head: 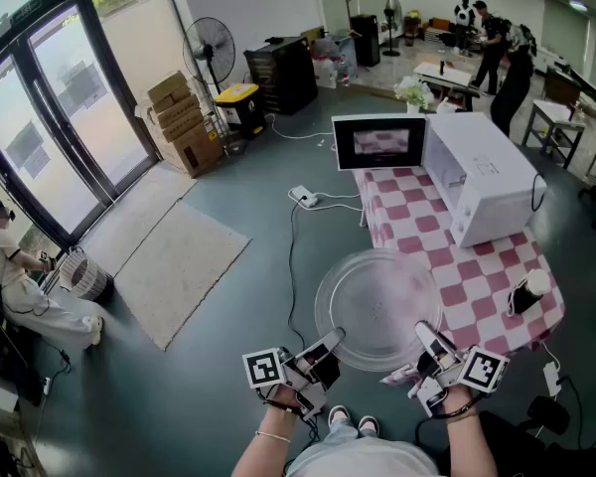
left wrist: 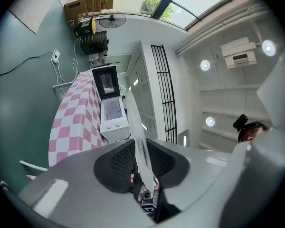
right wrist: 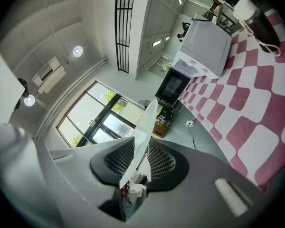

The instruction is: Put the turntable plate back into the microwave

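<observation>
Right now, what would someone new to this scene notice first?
A glass turntable plate is held roughly level over the near end of the checkered table, with the left gripper and right gripper each clamped on its near rim. Farther along the table sits a white microwave, door open.

The glass plate (head: 377, 306) looks smeary on one side. Its rim hides between the dark pads (left wrist: 116, 163). The dark thing (head: 524, 293) on the table (head: 477, 301) is too small to name.
</observation>
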A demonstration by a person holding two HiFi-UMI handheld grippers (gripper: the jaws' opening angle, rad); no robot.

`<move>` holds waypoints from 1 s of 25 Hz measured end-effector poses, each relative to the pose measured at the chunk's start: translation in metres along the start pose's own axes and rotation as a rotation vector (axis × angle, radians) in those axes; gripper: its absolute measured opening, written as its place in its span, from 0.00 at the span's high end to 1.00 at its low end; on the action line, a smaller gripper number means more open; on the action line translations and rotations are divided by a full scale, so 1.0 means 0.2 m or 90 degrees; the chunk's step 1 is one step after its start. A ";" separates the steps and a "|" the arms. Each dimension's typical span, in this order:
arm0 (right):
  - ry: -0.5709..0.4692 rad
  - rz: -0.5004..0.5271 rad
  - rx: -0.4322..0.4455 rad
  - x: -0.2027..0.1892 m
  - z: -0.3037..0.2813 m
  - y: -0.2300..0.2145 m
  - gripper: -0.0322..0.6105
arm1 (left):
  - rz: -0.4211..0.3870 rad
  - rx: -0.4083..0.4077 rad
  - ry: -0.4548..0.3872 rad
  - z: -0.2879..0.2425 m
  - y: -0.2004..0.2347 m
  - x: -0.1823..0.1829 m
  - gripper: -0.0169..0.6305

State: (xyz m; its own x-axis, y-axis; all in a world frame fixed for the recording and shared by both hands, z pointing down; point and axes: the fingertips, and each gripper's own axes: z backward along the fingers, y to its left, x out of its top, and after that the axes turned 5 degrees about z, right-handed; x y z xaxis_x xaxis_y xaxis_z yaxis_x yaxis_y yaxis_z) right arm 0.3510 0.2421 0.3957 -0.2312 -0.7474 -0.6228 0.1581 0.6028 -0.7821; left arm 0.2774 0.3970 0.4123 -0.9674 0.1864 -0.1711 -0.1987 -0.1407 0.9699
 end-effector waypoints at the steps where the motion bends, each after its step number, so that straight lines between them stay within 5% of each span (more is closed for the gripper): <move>1: -0.001 -0.003 0.000 -0.01 -0.01 0.00 0.81 | -0.002 0.001 0.001 0.01 0.00 0.01 0.88; 19: -0.009 0.015 -0.002 -0.09 -0.17 0.11 0.81 | -0.009 -0.036 0.007 0.14 -0.03 0.17 0.87; 25: -0.026 0.015 -0.008 -0.11 -0.23 0.13 0.81 | -0.042 -0.005 0.040 0.16 -0.01 0.24 0.87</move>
State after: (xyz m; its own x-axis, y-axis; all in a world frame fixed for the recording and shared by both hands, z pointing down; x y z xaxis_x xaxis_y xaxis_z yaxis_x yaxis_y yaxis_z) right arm 0.3153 0.2869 0.3904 -0.1881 -0.7440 -0.6412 0.1501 0.6234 -0.7674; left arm 0.2373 0.4381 0.4081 -0.9601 0.1346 -0.2452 -0.2632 -0.1385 0.9547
